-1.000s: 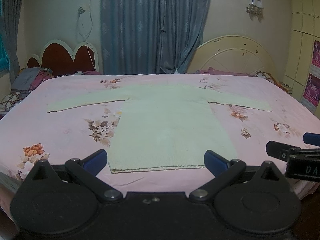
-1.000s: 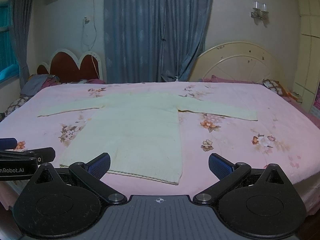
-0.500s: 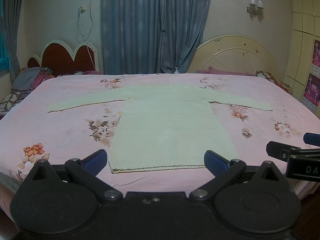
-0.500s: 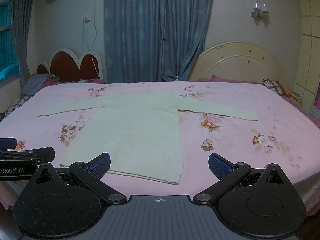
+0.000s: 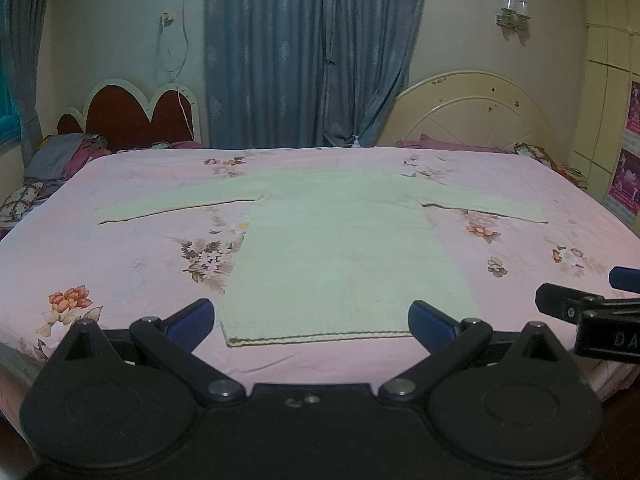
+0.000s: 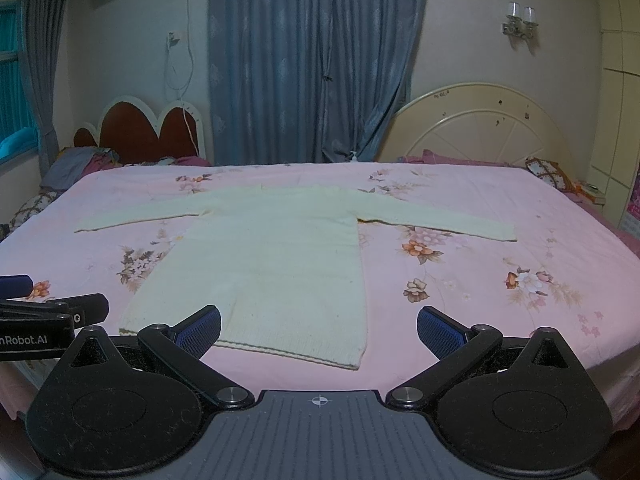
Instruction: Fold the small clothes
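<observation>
A pale cream knitted sweater (image 5: 340, 248) lies flat on the pink flowered bed sheet (image 5: 120, 264), both sleeves spread out sideways, hem toward me. It also shows in the right wrist view (image 6: 264, 268). My left gripper (image 5: 310, 318) is open and empty, hovering just before the hem. My right gripper (image 6: 318, 326) is open and empty, near the hem's right corner. The right gripper's side (image 5: 592, 312) shows at the right edge of the left wrist view, and the left gripper's side (image 6: 48, 316) shows at the left edge of the right wrist view.
The bed has a red heart-shaped headboard (image 5: 132, 116) at far left with piled bedding (image 5: 60, 156). A cream round headboard (image 5: 472, 116) leans at the far right. Blue curtains (image 5: 304, 52) hang behind. A small bottle (image 5: 355, 142) stands at the bed's far edge.
</observation>
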